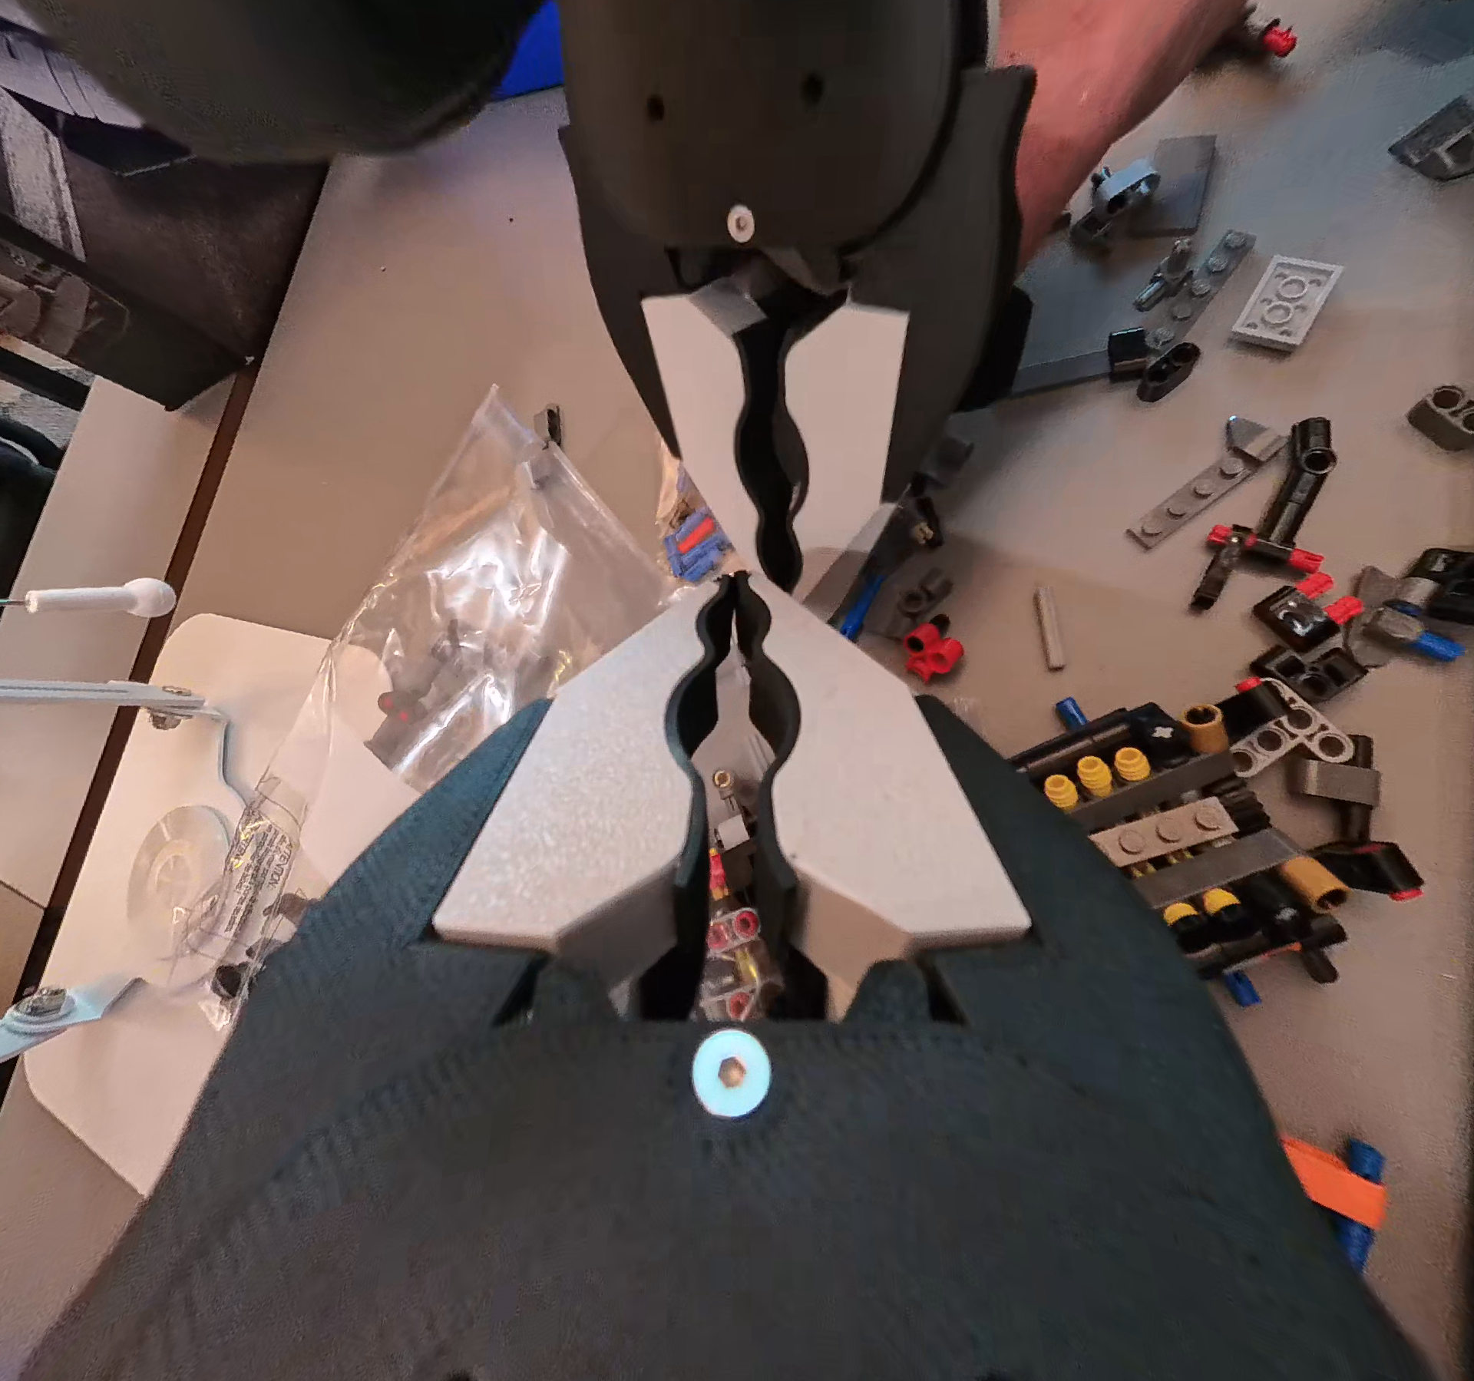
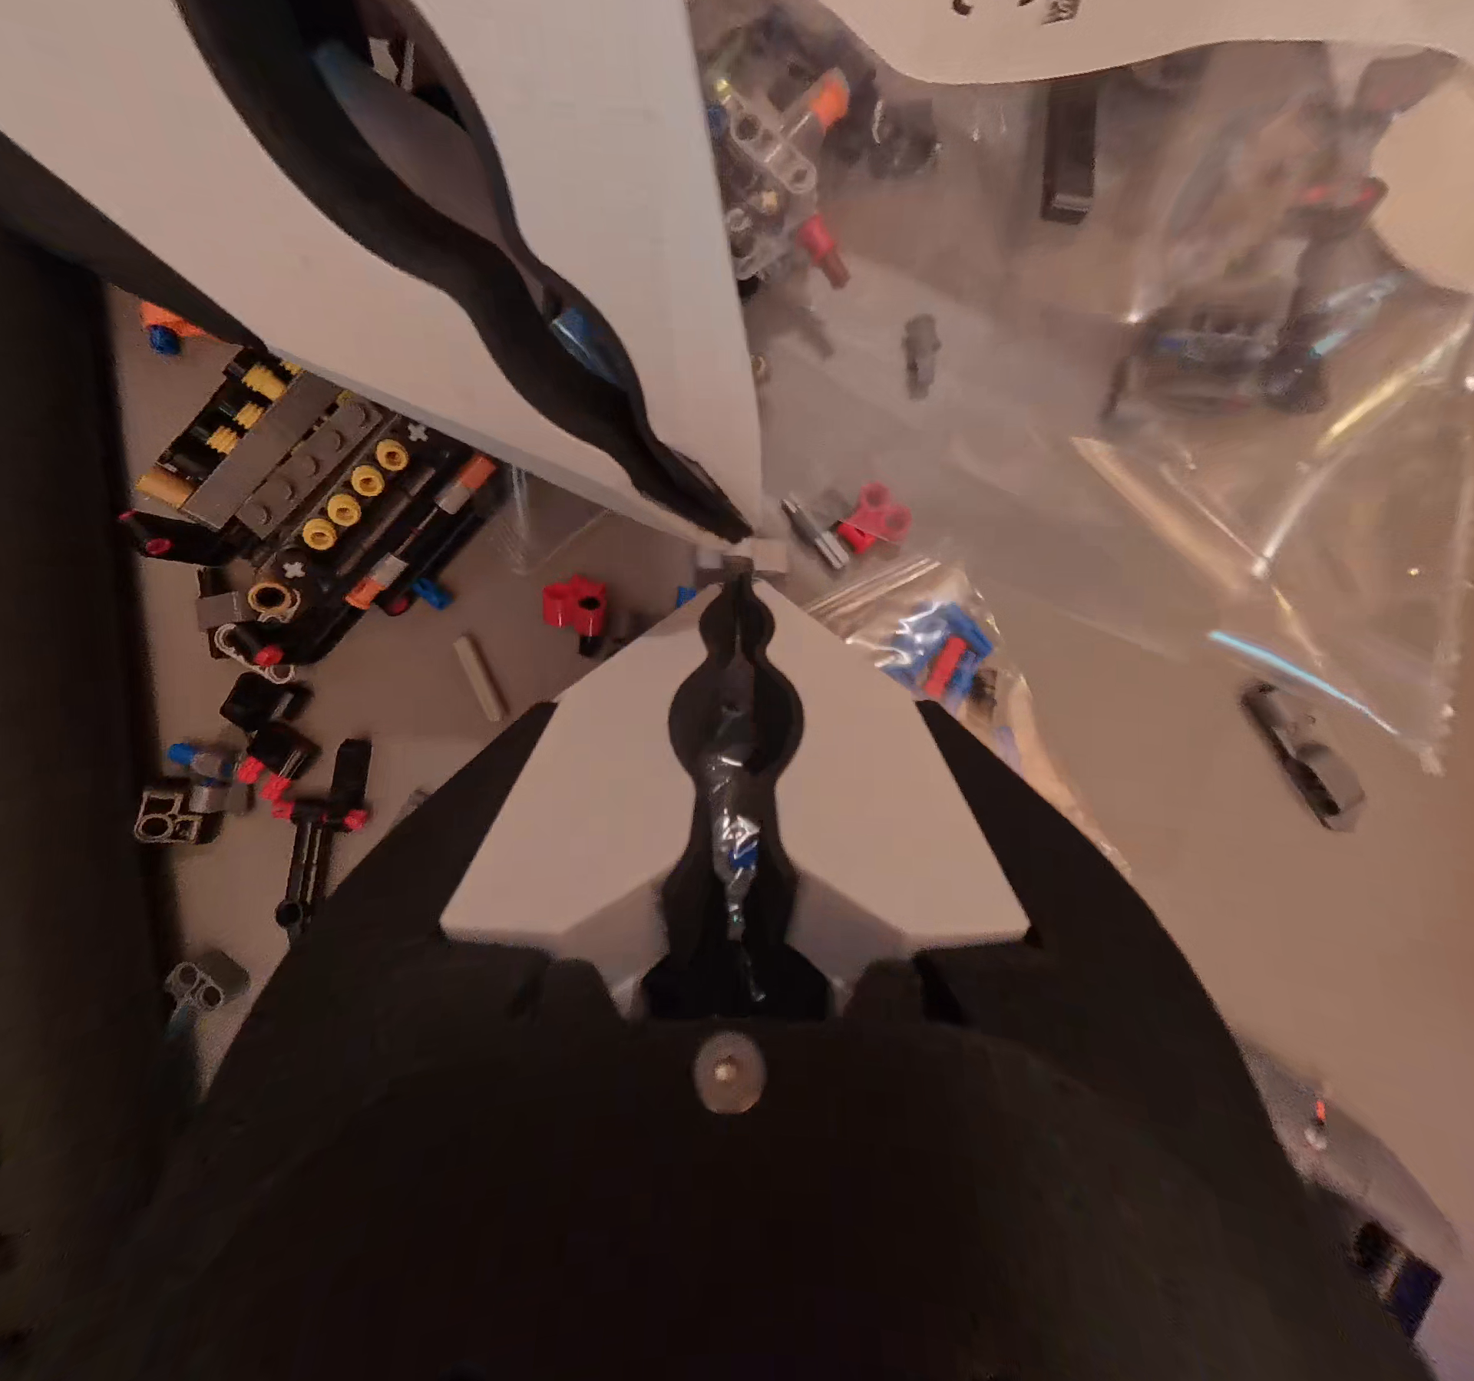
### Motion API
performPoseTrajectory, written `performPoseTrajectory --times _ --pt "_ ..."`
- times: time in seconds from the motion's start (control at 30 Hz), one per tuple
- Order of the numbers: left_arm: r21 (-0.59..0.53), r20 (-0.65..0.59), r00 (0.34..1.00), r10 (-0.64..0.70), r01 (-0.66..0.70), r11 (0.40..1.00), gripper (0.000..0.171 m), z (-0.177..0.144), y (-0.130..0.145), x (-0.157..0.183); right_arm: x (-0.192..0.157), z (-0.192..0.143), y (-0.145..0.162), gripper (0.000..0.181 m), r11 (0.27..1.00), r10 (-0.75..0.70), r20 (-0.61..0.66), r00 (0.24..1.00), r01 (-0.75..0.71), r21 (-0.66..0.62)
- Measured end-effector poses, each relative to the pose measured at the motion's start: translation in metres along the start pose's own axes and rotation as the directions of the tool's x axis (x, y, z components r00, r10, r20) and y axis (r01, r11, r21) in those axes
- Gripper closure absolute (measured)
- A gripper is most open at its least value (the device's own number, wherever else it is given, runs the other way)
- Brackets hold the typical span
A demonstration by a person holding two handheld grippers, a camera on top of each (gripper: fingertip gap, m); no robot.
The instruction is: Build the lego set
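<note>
My left gripper (image 1: 735,585) is shut, with a clear plastic bag (image 1: 478,585) of lego parts pinched at its tips. Parts in the bag show through the gap behind its pads. My right gripper (image 2: 738,585) is shut on the same bag (image 2: 1117,465), with crumpled plastic squeezed between its fingers. The two grippers meet tip to tip: the right gripper (image 1: 786,569) comes in from the top of the left wrist view, and the left gripper (image 2: 718,529) from the upper left of the right wrist view. A smaller bag of blue and red pieces (image 2: 941,657) lies inside.
A partly built black assembly with yellow pieces (image 1: 1180,848) lies on the grey table (image 1: 1037,513) to the right, among several loose pieces, including a red connector (image 1: 932,649) and a grey rod (image 1: 1051,625). A person's arm (image 1: 1117,67) reaches in at the top right. A white stand base (image 1: 199,784) sits left. One gripper's finger ends stand about 5 cm off the other's. Between my right fingertips and the red connector (image 1: 932,649) there is roughly 4 cm. My right wrist view (image 2: 561,602) looks at it from another angle.
</note>
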State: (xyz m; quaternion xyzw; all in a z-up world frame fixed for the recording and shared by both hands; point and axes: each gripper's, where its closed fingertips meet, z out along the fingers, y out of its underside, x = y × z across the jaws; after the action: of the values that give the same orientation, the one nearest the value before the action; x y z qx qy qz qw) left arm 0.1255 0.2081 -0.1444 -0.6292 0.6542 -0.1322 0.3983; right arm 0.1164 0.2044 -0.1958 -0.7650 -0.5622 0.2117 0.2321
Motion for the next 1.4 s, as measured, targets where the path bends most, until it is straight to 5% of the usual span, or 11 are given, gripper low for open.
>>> performPoseTrajectory --times 0.23,0.33,0.5,0.87,1.27,1.4 --pt "0.002 -0.002 1.0 -0.005 0.005 1.0 0.171 -0.001 0.001 -0.001 -0.001 -0.03 0.003 0.162 0.997 0.042 0.043 0.998 -0.044 0.062" --pt "-0.001 -0.004 1.0 0.001 -0.001 1.0 0.171 -0.001 0.001 0.001 -0.006 -0.025 0.016 0.157 1.0 0.028 0.071 0.997 -0.028 -0.003" --pt "0.005 0.004 1.0 -0.003 0.003 1.0 0.171 -0.004 0.0 -0.001 0.0 -0.015 0.02 0.177 0.999 0.008 0.029 1.0 -0.006 -0.052" --pt "0.007 0.034 0.995 -0.094 0.094 0.996 0.164 -0.009 0.005 -0.016 0.014 -0.055 -0.019 0.177 0.963 0.097 0.026 0.995 -0.101 0.25" --pt "-0.075 0.008 0.97 -0.245 0.245 0.967 0.128 -0.009 0.029 -0.024 0.019 -0.054 -0.017 0.177 0.963 0.112 0.007 0.994 -0.11 0.244" --pt "-0.089 0.002 0.964 -0.264 0.263 0.961 0.137 -0.009 0.035 -0.026 0.02 -0.052 -0.016 0.177 0.966 0.107 -0.004 0.994 -0.103 0.235"
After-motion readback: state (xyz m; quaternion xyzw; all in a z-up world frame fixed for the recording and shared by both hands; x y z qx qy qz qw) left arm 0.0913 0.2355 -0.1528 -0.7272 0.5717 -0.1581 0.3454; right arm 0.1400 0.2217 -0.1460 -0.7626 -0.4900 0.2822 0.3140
